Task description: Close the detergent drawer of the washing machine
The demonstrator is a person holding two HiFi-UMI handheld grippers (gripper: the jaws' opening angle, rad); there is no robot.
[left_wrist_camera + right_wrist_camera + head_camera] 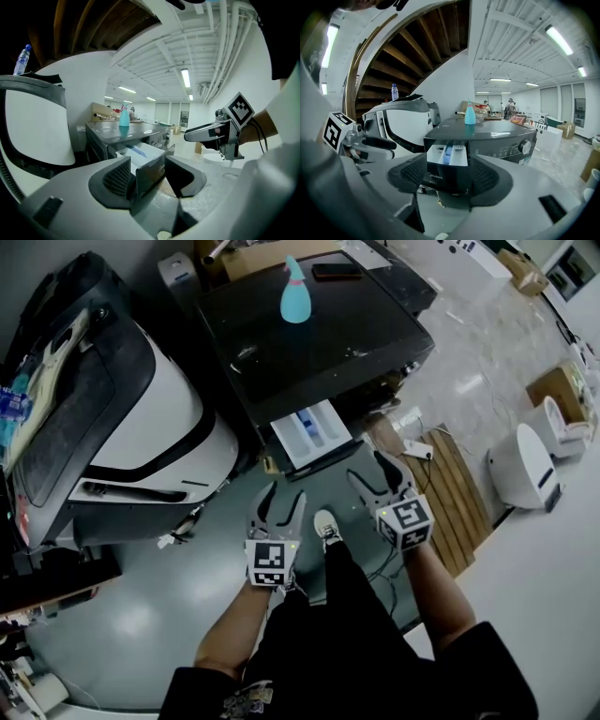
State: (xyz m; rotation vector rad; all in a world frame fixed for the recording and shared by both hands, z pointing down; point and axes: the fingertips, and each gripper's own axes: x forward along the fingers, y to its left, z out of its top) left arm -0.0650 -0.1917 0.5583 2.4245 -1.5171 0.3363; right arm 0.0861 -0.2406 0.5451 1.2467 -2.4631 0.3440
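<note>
Head view first: the detergent drawer (311, 434) sticks out of the dark washing machine (309, 343) toward the near side, with its white tray showing. The left gripper (279, 505) and right gripper (377, 476) sit just short of its front, jaws spread wide, nothing in either. I'd put one jaw tip flat on the middle of the front panel and push straight in. Shove it off-centre and it'll probably skew and bind. Left gripper view: the dark front panel shows almost edge-on, lined up in the gap between the jaws but not pinched. That side angle shows how far out the drawer stands. Right gripper view: square-on to the drawer front, framed between the open jaws. Only here do you get the machine's control knob (526, 146).
</note>
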